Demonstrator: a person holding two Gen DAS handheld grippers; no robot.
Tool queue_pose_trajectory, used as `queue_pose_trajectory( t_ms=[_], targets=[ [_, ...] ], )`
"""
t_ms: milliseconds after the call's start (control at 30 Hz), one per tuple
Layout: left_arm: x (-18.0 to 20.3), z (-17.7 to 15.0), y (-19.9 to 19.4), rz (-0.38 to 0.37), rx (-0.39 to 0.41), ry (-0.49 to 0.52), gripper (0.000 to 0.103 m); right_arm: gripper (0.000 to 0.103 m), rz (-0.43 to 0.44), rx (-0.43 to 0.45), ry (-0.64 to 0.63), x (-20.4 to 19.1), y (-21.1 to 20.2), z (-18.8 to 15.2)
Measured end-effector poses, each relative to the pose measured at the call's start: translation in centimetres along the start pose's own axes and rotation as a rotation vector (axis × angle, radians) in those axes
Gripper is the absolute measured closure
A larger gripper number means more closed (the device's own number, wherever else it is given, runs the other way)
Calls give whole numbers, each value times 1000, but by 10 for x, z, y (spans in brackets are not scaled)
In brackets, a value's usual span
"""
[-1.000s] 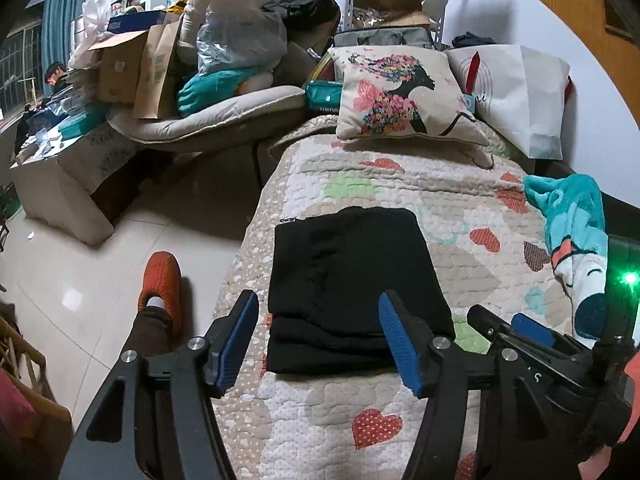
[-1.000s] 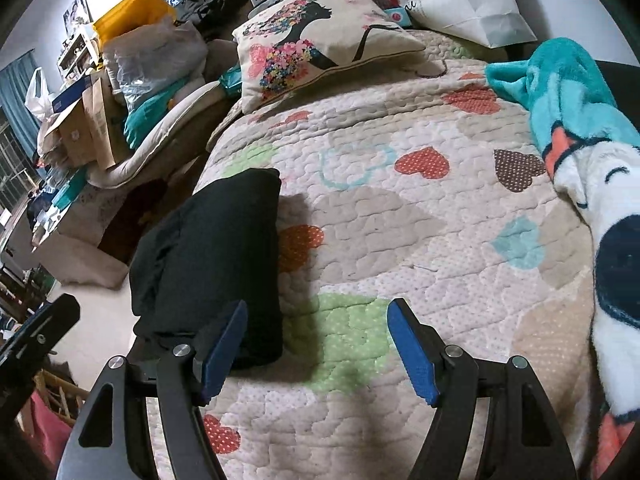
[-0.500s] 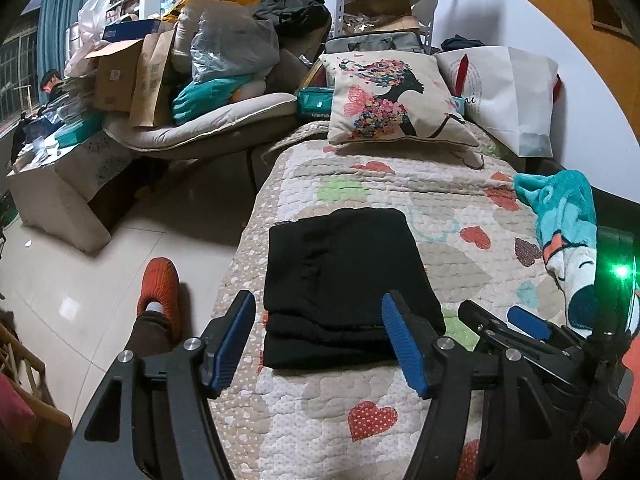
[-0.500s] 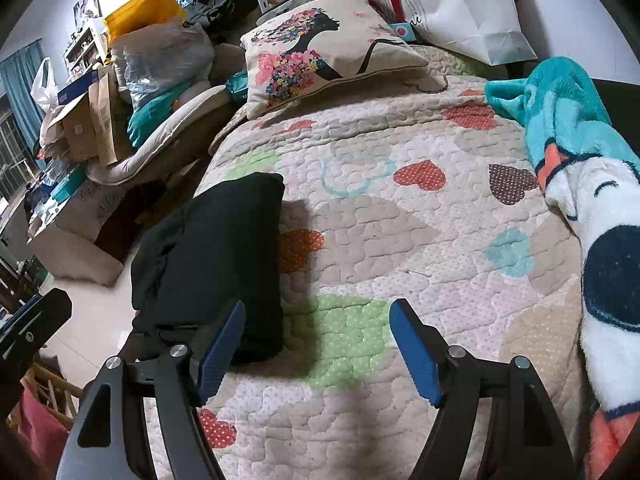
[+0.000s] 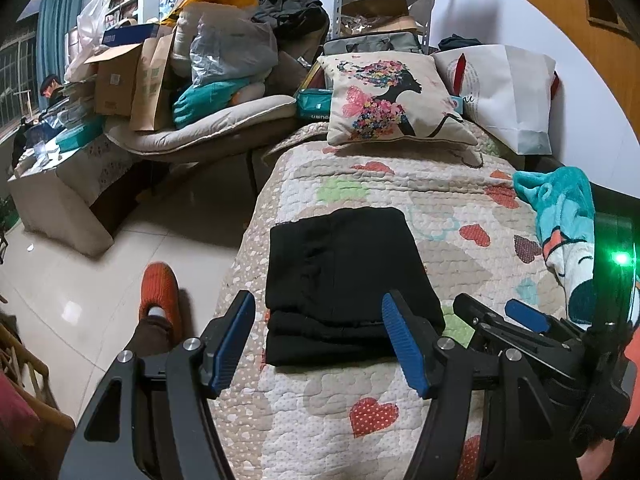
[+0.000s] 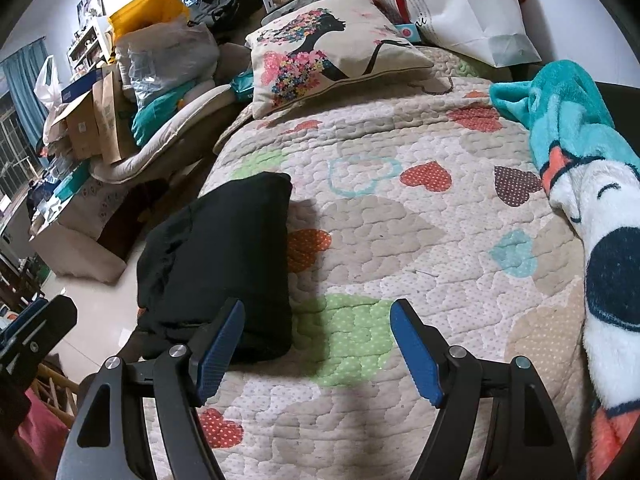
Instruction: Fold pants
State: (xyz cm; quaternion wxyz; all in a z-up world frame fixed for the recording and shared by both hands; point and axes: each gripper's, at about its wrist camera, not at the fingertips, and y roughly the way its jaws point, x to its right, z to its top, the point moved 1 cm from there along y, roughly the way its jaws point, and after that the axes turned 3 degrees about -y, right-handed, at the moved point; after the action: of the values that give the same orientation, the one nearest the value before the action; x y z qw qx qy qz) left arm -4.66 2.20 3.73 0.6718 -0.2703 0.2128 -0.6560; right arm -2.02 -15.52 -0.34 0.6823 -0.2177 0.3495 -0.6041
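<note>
Your left gripper point(image 5: 320, 340) stands wide open and empty above the quilt point(image 5: 440, 200); the folded black pants point(image 5: 344, 276) lie just ahead of it. Your right gripper point(image 6: 316, 344), likewise open and empty, has the pants ahead-left.

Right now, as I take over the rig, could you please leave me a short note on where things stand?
Left tool: open, holding nothing, above the near edge of the pants.
Right tool: open, holding nothing, over bare quilt just to the right of the pants.
Pants: black, folded into a compact layered rectangle, flat on the quilt near the bed's left edge.
Also on the bed: pillow at the far end, teal blanket along the right side, both apart from the pants.
Done: the folding looks complete.
Left: probably nothing but a final tidy, if wanted.
</note>
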Motion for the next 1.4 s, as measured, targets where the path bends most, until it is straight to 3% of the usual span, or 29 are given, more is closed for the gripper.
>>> queue_pose_trajectory(
  t_ms=[567,800,1200,1400],
  targets=[
    [26,2,-18,-33,22,27,34,20,14,51,-9,-2,-28,6],
    [27,2,-10,-29,59,29,31,19,8,-9,39,11,-7,-1],
    [19,-14,42,-41,-108,-25,30,19,3,-77,113,30,17,-8],
    [22,-20,53,-50,-135,-22,30,19,-2,-88,107,27,22,-10]
  ],
)
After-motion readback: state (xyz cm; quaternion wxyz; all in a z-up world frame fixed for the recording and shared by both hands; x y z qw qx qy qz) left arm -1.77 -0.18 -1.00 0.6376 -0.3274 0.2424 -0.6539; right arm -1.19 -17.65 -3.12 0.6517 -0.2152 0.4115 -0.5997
